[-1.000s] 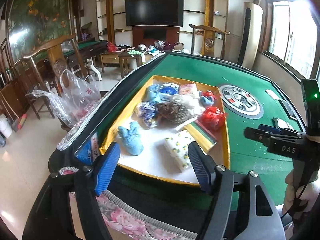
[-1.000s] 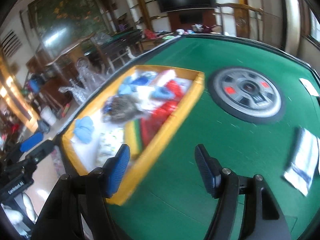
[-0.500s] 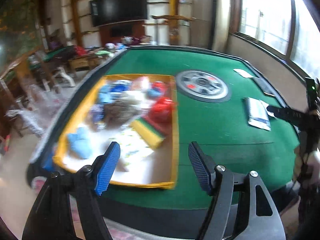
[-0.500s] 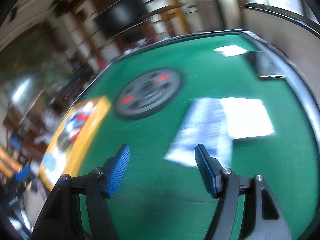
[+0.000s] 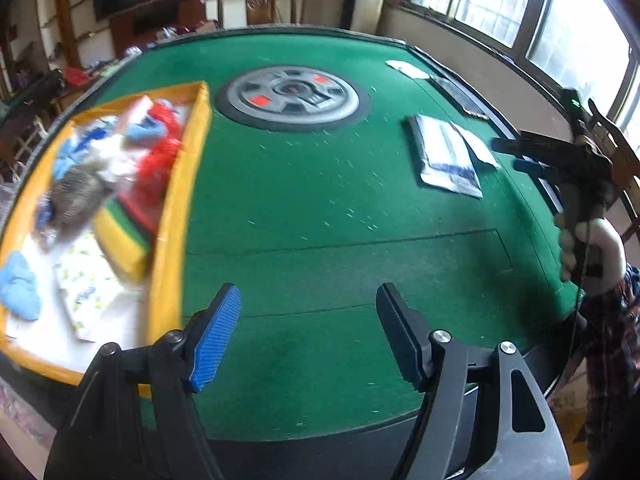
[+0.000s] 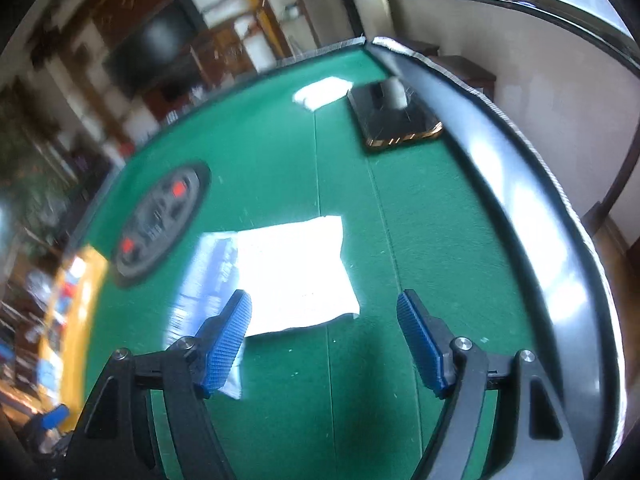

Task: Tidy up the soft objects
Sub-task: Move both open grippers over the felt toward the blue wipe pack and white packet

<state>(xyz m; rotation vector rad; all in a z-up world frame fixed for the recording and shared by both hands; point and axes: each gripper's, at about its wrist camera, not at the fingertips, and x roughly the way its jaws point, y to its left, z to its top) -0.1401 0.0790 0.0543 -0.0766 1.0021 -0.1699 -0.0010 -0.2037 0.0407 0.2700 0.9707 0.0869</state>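
Fingers on the right gripper (image 6: 324, 338) just spread wider, empty, swinging from the yellow tray (image 5: 168, 216) toward the white plastic packet (image 6: 296, 272); left gripper (image 5: 308, 332) apart, empty too.

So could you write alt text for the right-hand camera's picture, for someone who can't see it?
An open right gripper, its jaws just widened with nothing between them, hangs over a green felt table, aimed at a flat white and blue packet. A round grey panel and a yellow tray lie to the left, blurred.

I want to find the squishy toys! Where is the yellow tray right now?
In the left wrist view the yellow tray lies at the left edge of the green table, left of the round grey disc.
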